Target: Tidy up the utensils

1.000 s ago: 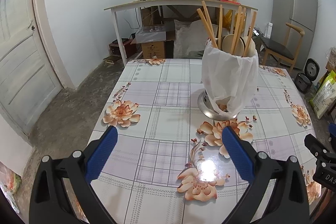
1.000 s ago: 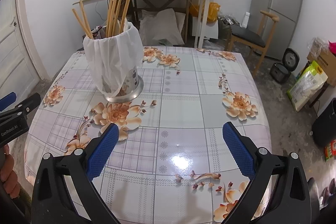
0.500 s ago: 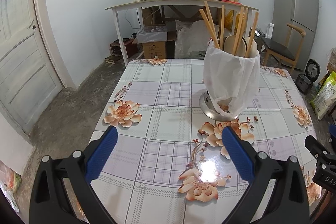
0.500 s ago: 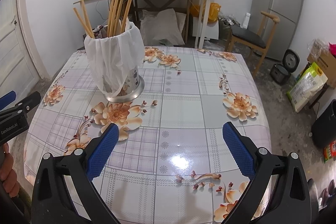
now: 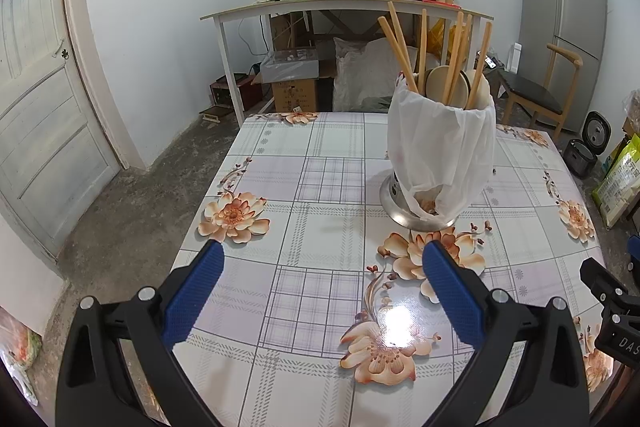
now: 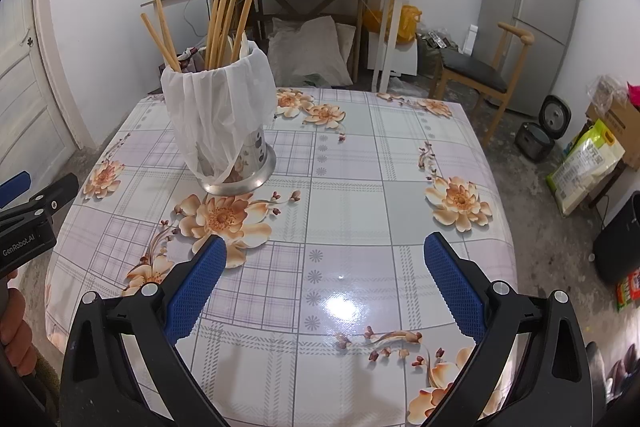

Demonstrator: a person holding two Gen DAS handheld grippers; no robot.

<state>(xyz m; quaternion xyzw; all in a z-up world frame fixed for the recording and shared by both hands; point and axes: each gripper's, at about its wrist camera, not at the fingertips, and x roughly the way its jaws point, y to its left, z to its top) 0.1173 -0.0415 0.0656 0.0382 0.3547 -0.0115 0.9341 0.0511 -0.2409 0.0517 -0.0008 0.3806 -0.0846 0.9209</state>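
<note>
Chopsticks [image 5: 452,55] and spoons [image 5: 436,87] stand in the holder [image 5: 440,151], right of centre on the bench [image 5: 328,187]; left tool [image 5: 320,291] and right tool [image 6: 324,283] hover low, apart, empty; sorting either pending or finished, can't tell.

Upright utensil holder [image 6: 224,131] on table [image 6: 360,195]

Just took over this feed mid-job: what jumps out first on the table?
A metal utensil holder draped in a white plastic bag stands on the floral tablecloth, bristling with wooden chopsticks. Both the left gripper and right gripper hang open and empty over the near edge.
</note>
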